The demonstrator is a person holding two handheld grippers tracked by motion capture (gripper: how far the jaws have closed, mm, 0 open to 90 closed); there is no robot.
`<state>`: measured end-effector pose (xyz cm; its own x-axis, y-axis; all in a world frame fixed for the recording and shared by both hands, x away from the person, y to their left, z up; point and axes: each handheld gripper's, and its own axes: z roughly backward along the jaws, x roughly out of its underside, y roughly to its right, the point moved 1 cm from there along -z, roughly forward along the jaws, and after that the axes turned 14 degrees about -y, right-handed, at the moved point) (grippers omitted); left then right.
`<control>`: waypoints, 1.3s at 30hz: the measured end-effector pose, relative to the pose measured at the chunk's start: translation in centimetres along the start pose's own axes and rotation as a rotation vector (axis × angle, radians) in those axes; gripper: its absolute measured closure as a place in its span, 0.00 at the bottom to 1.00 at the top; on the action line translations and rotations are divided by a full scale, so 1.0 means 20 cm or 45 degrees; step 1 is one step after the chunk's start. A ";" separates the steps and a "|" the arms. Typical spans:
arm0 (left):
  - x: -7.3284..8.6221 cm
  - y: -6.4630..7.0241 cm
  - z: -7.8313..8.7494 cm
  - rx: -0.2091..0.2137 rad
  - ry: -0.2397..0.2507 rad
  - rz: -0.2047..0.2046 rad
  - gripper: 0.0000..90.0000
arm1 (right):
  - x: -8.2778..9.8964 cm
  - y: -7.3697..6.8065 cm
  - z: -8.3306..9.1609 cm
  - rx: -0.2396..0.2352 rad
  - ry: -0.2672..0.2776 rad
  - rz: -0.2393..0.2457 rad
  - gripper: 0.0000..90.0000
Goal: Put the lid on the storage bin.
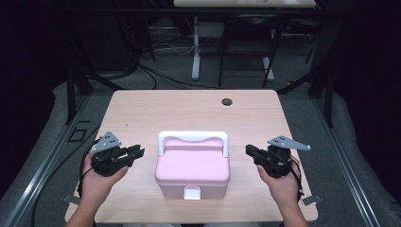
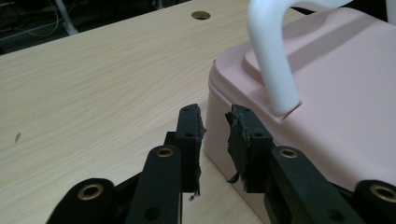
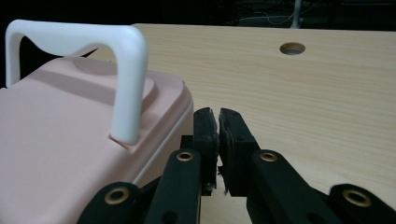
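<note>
In the middle of the table (image 1: 142, 109), the pink box (image 1: 193, 170) is sitting between the slightly spread left gripper (image 1: 137, 152) and the nearly pressed-together right gripper (image 1: 249, 150), looking rigid, smooth, light, best lifted by its white handle (image 1: 193, 137).

Left hand (image 1: 97, 182) grips the black two-jaw left gripper (image 1: 138, 152), level, jaws pointing inward, slightly parted, nothing between. Right hand (image 1: 283, 184) grips the black two-jaw right gripper (image 1: 249, 150), mirrored, jaws pressed together.
</note>
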<state>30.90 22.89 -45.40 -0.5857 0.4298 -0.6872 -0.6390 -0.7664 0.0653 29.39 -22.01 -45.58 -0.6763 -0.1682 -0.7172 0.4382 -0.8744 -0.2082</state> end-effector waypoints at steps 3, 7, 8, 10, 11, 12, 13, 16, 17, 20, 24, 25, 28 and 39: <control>0.03 -0.02 -0.02 -0.001 -0.002 0.029 0.79 | 0.03 0.04 -0.01 0.005 0.000 -0.043 0.94; 0.08 -0.05 -0.04 -0.001 -0.010 0.060 0.77 | 0.08 0.08 -0.02 0.012 -0.016 -0.085 0.94; 0.09 -0.06 -0.05 -0.002 -0.012 0.069 0.77 | 0.09 0.09 -0.02 0.020 -0.006 -0.094 0.93; 0.12 -0.07 -0.06 -0.002 -0.017 0.085 0.76 | 0.11 0.11 -0.02 0.030 -0.013 -0.111 0.92; 0.13 -0.07 -0.07 -0.002 -0.019 0.088 0.75 | 0.13 0.12 -0.03 0.044 0.004 -0.114 0.91; 0.14 -0.08 -0.08 0.004 -0.021 0.096 0.74 | 0.14 0.13 -0.03 0.050 -0.007 -0.113 0.91; 0.15 -0.08 -0.08 0.007 -0.018 0.104 0.73 | 0.15 0.14 -0.03 0.066 -0.006 -0.115 0.91; 0.19 -0.09 -0.11 0.006 -0.004 0.108 0.72 | 0.18 0.16 -0.04 0.085 -0.007 -0.135 0.91; 0.20 -0.09 -0.12 0.004 -0.008 0.113 0.71 | 0.19 0.18 -0.04 0.092 -0.003 -0.143 0.90; 0.22 -0.10 -0.14 -0.006 -0.012 0.121 0.69 | 0.21 0.21 -0.05 0.101 0.003 -0.163 0.90; 0.25 -0.11 -0.18 -0.011 -0.026 0.133 0.67 | 0.24 0.23 -0.09 0.091 0.006 -0.170 0.87; 0.25 -0.11 -0.18 -0.012 -0.033 0.132 0.66 | 0.25 0.23 -0.10 0.088 -0.026 -0.166 0.86; 0.27 -0.11 -0.21 -0.017 -0.041 0.129 0.62 | 0.26 0.23 -0.14 0.096 -0.027 -0.159 0.84; 0.33 -0.13 -0.26 -0.024 -0.077 0.125 0.58 | 0.31 0.23 -0.21 0.137 -0.057 -0.125 0.77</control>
<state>31.26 25.27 -53.80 -0.6745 0.3800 -0.6330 -0.5680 -0.8148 0.1161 29.66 -25.19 -53.74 -0.7395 -0.0972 -0.6661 0.3041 -0.9310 -0.2018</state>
